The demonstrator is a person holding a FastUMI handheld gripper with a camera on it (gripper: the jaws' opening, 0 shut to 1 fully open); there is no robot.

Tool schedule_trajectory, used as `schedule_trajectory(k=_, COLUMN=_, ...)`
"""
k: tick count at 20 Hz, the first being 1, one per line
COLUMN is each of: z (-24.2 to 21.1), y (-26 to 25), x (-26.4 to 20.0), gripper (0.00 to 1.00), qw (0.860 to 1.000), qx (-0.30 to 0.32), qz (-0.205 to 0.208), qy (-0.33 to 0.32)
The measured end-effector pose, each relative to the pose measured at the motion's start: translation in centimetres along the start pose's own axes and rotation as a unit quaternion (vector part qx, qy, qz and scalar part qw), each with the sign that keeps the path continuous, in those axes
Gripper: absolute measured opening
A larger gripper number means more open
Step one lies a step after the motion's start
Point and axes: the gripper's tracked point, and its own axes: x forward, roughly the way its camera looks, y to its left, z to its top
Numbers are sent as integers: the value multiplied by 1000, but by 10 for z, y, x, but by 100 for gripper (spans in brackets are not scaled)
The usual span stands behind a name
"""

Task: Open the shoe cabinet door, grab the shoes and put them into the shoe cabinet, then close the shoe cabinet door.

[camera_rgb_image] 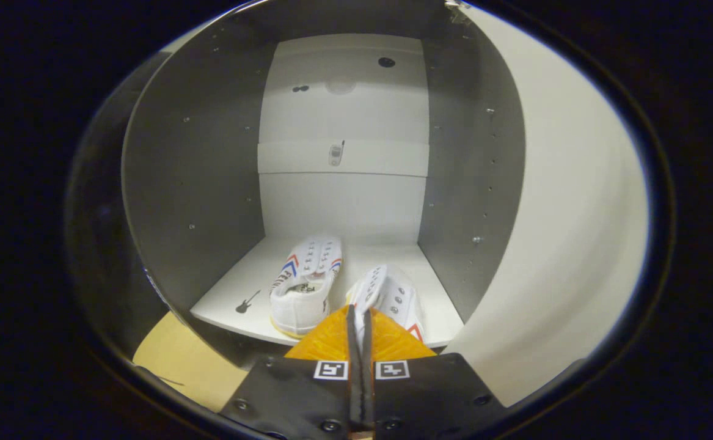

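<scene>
Tool (360,318) closed, fingers pressed together on nothing, nosing at the heel of the right shoe (390,298) on the cabinet's (197,183) bottom shelf (234,293), the left shoe (304,284) just beside it with side lettering too small to read.

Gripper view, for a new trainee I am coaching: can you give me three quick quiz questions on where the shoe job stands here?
1. True or false: both shoes, the left shoe and the right shoe, lie on the cabinet shelf.
2. How do the fingers of the gripper stand?
A. spread wide
B. closed together, or nearly, at the heel of the right shoe
C. clamped on the door
3. Fill in: the cabinet door is ___.

Key:
1. True.
2. B; whether they pinch the heel cannot be told.
3. Open, swung out to the right of the cabinet.
</scene>
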Motion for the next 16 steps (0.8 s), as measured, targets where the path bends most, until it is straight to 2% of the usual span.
schedule_trajectory(k=9, z=13, y=9, x=74, gripper=2, qw=998, qx=-59, qz=29, qy=2)
schedule_trajectory(k=16, z=22, y=10, x=120, gripper=2, qw=997, qx=-44, qz=59, qy=6)
